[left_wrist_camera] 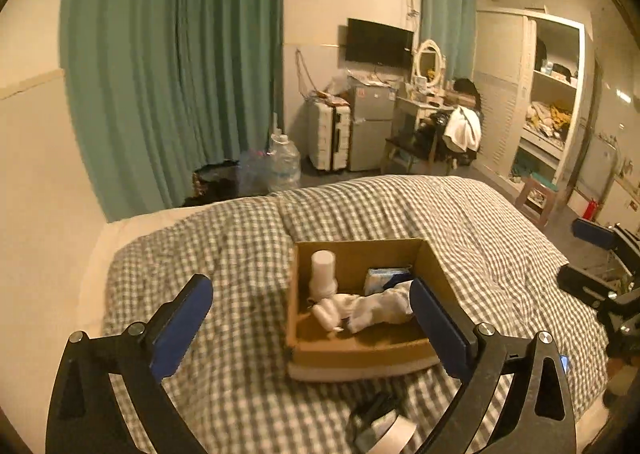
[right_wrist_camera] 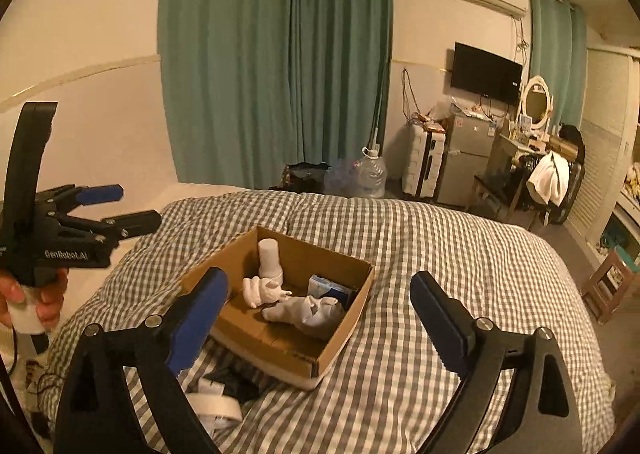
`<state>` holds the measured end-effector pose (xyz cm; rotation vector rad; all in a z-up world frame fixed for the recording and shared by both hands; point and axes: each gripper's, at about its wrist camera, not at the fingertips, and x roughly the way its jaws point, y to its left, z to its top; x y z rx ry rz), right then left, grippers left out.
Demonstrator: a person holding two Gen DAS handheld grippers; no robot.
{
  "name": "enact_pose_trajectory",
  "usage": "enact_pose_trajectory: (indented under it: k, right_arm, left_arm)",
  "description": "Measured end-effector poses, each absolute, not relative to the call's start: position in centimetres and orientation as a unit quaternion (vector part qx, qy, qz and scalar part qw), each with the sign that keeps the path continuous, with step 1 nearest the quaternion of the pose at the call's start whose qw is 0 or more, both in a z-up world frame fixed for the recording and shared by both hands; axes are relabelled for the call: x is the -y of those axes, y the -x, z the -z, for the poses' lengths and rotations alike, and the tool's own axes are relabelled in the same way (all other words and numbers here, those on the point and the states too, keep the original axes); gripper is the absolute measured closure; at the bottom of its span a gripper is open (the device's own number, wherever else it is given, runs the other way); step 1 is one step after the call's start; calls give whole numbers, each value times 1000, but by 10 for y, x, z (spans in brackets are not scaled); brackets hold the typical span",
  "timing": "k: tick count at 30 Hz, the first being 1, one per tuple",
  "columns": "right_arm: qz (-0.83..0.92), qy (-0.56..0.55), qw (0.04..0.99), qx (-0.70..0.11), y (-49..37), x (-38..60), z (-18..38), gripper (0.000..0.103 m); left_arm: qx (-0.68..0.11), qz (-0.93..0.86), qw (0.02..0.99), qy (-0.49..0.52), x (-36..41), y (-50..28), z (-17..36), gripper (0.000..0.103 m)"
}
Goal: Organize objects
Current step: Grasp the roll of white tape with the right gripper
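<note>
The left hand-held gripper (left_wrist_camera: 312, 328) is filling the foreground, its blue pads standing wide apart and gripping nothing; the right hand-held gripper (right_wrist_camera: 320, 318) is gaping equally wide and empty, and both are hanging above the bed without touching anything. The bed (left_wrist_camera: 500, 238), under a checked quilt, is carrying everything. On it the cardboard box (right_wrist_camera: 340, 330) is sitting open, already holding a white bottle (right_wrist_camera: 269, 258) standing upright at the back, a small white figure (right_wrist_camera: 260, 292) lying just in front of it, crumpled white socks (right_wrist_camera: 308, 312) beside that, and a blue packet (right_wrist_camera: 326, 286) against the far wall.

Judging by this, a placing step looks finished and a fresh pickup is coming due. The likeliest candidates are lying on the quilt just nearer than the box: a roll of white tape (left_wrist_camera: 394, 432) and a dark item (right_wrist_camera: 236, 380) I cannot identify. The next move is calling for one hand-held gripper to drop low and close on one of them. The box's near wall is standing between those things and the space inside, so a lift over it will be needed.
</note>
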<state>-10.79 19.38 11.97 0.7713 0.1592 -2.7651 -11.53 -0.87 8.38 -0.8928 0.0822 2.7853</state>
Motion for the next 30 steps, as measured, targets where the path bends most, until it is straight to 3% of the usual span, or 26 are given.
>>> enact_pose_trajectory:
  k: [7, 11, 19, 30]
  right_arm:
    - [947, -272, 149, -81, 75, -186, -113, 9]
    - [936, -303, 153, -91, 70, -178, -79, 9]
    - [894, -398, 185, -83, 82, -141, 15, 9]
    - [847, -474, 229, -77, 93, -96, 85, 9]
  left_arm:
    - [-20, -950, 77, 302, 40, 80, -69, 1]
    - [-37, -948, 26, 315, 43, 69, -33, 1]
    - [-27, -933, 24, 358, 29, 50, 48, 1]
    - [4, -910, 17, 415, 38, 54, 103, 0]
